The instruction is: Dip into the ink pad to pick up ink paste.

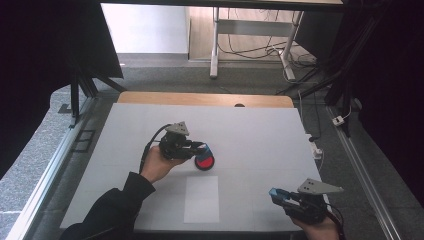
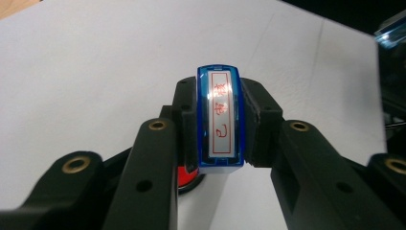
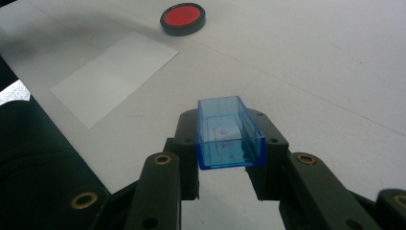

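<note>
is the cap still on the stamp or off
Off: the right tongs hold the empty blue cap, and the left tongs hold the stamp bare.

A lab: black curtains (image 1: 45,60), aluminium framing (image 1: 357,160)

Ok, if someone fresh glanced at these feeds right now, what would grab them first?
Probably the blue plastic stamp with red characters on its face, clamped in the left gripper directly over the round black ink pad with its red centre at mid-table. Next, the clear blue plastic stamp cap, held in the right gripper near the table's front right corner.
</note>
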`<state>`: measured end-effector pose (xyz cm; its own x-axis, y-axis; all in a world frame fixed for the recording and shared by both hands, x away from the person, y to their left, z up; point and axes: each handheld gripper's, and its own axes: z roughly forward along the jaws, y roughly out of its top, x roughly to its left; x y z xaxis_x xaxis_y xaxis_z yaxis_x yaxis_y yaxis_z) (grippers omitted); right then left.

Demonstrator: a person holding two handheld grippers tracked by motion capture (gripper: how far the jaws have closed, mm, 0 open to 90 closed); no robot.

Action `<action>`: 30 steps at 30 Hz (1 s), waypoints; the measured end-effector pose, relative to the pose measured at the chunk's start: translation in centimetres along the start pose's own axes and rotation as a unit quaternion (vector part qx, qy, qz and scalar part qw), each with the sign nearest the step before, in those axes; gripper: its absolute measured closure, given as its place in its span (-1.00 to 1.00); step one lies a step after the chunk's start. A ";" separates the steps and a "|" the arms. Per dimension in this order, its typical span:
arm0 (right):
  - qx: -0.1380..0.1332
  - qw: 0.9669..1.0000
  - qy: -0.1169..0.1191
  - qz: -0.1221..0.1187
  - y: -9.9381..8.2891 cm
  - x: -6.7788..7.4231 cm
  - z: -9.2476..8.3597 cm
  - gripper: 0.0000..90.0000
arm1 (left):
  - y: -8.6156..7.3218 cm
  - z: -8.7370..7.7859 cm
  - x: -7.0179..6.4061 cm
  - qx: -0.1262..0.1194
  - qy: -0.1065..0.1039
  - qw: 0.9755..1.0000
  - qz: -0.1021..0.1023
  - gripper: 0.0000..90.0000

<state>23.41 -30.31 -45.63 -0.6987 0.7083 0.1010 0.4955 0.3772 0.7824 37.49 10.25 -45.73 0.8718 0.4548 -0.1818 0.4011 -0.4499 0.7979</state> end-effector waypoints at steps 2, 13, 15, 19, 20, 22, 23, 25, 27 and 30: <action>0.000 1.000 -0.001 0.000 0.0 0.0 0.0 0.51 | 0.0 0.4 0.2 0.006 0.000 1.000 -0.002 0.56; 0.001 1.000 0.001 0.002 0.0 0.0 0.0 0.51 | 0.0 2.1 1.0 0.038 0.023 0.999 -0.013 0.57; 0.001 1.000 0.001 0.002 0.0 -0.1 0.1 0.51 | -0.1 2.3 1.1 0.043 0.024 0.999 -0.017 0.57; 0.002 1.000 0.002 0.002 0.0 -0.1 0.1 0.51 | -0.2 2.8 1.3 0.051 0.027 0.998 -0.022 0.57; 0.002 1.000 0.002 0.003 0.0 -0.1 0.1 0.51 | -0.3 2.9 1.4 0.053 0.027 0.998 -0.025 0.57; 0.002 1.000 0.002 0.003 0.0 -0.1 0.1 0.51 | -0.3 3.1 1.4 0.056 0.027 0.998 -0.031 0.57; 0.002 1.000 0.002 0.003 0.0 -0.1 0.1 0.51 | -0.4 3.2 1.5 0.059 0.029 0.997 -0.032 0.57; 0.002 1.000 0.002 0.002 0.0 -0.1 0.1 0.51 | -0.5 3.3 1.6 0.062 0.031 0.997 -0.038 0.57; 0.002 1.000 0.002 0.002 0.0 -0.1 0.1 0.51 | -0.6 3.5 1.7 0.067 0.031 0.996 -0.041 0.57; 0.002 1.000 0.003 0.002 0.0 -0.1 0.1 0.51 | -0.7 3.7 1.8 0.071 0.032 0.996 -0.044 0.57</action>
<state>23.49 -30.33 -45.68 -0.6992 0.7069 0.1074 0.5002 0.3763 0.7798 39.80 8.59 -48.75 0.8135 0.5435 -0.2071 0.5153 -0.5085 0.6898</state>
